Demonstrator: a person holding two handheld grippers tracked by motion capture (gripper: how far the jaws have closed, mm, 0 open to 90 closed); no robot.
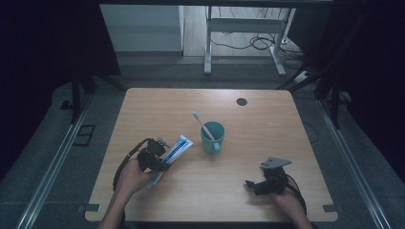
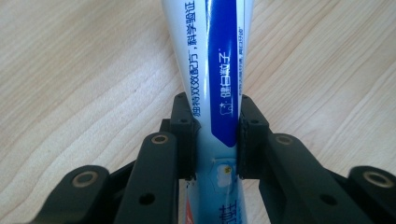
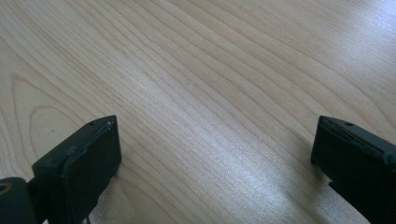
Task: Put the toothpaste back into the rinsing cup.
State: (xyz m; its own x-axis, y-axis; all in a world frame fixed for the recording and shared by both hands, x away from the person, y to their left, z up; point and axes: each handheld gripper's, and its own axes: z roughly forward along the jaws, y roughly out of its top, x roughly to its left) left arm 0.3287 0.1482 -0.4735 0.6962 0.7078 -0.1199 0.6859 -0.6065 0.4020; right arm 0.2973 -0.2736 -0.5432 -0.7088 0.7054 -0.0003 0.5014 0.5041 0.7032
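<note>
My left tool (image 2: 217, 140) is clamped across the toothpaste tube (image 2: 215, 70), both pads pinching its soft body near the middle, and that is where I judge trouble could start: the tube is slippery and gives under pressure, so it may slide or swivel between the pads as I carry it (squeezing harder would only crush it, or push paste toward the cap). In the high view the tube (image 1: 175, 149) sits at the left of the counter (image 1: 267, 119), slanting up and right toward the teal cup (image 1: 213, 137), which already has a toothbrush (image 1: 202, 125) leaning in it. Swinging the long end too low could knock that cup or the brush.

My left hand (image 1: 135, 175) comes in from the bottom edge, wrist angled so the tool points up and right along the wood. My right tool (image 1: 249, 183) rests low at the right, jaws spread wide with only bare grain between them, pointing left.
</note>
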